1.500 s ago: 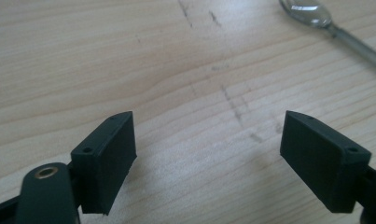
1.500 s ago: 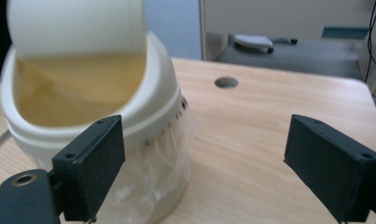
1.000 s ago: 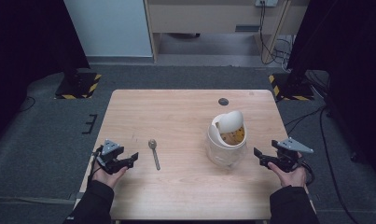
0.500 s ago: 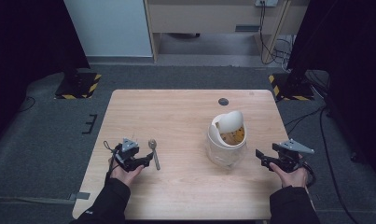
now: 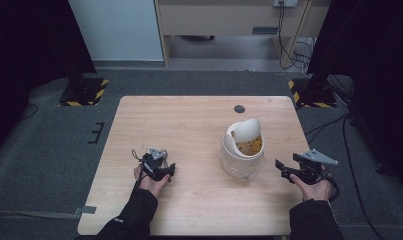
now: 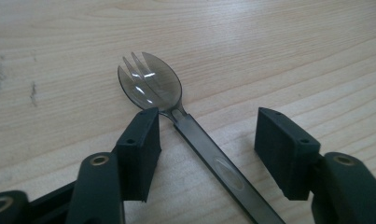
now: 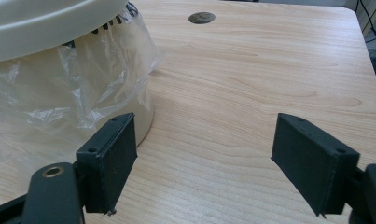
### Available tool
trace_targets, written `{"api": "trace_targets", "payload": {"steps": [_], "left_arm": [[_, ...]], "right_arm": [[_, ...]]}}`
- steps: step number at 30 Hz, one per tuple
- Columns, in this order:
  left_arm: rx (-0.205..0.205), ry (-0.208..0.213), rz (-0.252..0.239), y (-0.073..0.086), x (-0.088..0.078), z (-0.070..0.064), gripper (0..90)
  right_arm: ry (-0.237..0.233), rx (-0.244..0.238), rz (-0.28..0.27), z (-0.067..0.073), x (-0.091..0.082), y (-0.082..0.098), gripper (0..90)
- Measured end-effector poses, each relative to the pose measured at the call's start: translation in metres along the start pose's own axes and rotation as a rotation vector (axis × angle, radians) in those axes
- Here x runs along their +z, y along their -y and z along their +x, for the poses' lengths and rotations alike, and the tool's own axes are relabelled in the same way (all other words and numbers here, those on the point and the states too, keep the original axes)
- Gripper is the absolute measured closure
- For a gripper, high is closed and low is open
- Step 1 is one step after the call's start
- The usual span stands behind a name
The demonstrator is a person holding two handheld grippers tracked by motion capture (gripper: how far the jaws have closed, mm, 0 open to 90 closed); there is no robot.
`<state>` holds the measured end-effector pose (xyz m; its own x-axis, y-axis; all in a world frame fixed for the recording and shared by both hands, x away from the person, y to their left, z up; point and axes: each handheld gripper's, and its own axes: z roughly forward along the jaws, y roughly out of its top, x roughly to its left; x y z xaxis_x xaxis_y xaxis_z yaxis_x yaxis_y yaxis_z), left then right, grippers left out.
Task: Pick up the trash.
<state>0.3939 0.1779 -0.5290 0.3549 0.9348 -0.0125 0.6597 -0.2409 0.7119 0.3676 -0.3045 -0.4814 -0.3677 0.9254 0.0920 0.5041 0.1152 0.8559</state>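
A: At the near edge of the table [image 5: 199,120], what had the left gripper [image 5: 158,167] got to?

B: Its jaws stood apart astride the handle of the one dark plastic spork [image 6: 150,86], which lay flat on the wood. They had just been closing in, but the pads were not pressing it yet, though one sat just beside the neck. So I'd judge the pick-up was begun, not made.

A: And the right gripper [image 5: 295,171]?

B: Jaws wide apart on nothing, hovering near the small white bin [image 5: 243,150], which was lined with a clear plastic bag [image 7: 59,100]. Its domed lid was tipped open, with something yellowish inside.

A: What was left, then?

B: Clamping the spork, lifting it, likely carrying it to the bin.

A: The count?

B: One spork, one bin, two grippers; farther back, one dark round hole [image 5: 239,108] in the tabletop.
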Motion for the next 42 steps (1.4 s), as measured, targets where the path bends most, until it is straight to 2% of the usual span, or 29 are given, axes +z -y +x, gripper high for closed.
{"api": "trace_targets", "payload": {"steps": [4,9,10,15,17,24,28,34,37,42], "left_arm": [[-0.003,-0.015,-0.021,0.002,0.0,0.001,45.8],[-0.012,-0.021,-0.046,0.005,-0.001,0.006,60.6],[-0.016,-0.022,-0.049,0.005,-0.001,0.008,60.6],[-0.039,-0.012,-0.06,0.008,-0.003,0.017,79.0],[-0.055,0.003,-0.06,0.008,-0.003,0.019,79.2],[-0.044,0.048,-0.039,0.006,-0.008,0.021,79.7],[-0.038,0.087,-0.095,0.001,-0.02,0.018,79.7],[0.027,0.167,-0.241,-0.015,-0.05,0.007,79.7],[0.035,0.225,-0.325,-0.021,-0.067,0.003,79.7],[0.052,0.264,-0.423,-0.029,-0.092,0.001,79.7]], "right_arm": [[0.001,0.0,0.004,-0.001,0.0,0.0,22.4],[0.004,-0.006,0.008,0.0,0.0,0.0,23.1],[0.004,-0.006,0.008,0.0,0.0,0.0,23.1],[0.004,-0.013,0.008,0.001,0.001,0.0,23.4],[0.005,-0.014,0.008,0.001,0.001,0.0,23.4],[0.005,-0.008,-0.007,0.0,-0.001,-0.001,23.9],[0.002,-0.002,-0.026,0.0,-0.004,-0.003,24.5],[-0.003,0.007,-0.076,0.001,-0.01,-0.01,25.3],[-0.012,0.017,-0.106,0.0,-0.015,-0.013,26.4],[-0.023,0.033,-0.167,0.002,-0.026,-0.024,27.7]]}}
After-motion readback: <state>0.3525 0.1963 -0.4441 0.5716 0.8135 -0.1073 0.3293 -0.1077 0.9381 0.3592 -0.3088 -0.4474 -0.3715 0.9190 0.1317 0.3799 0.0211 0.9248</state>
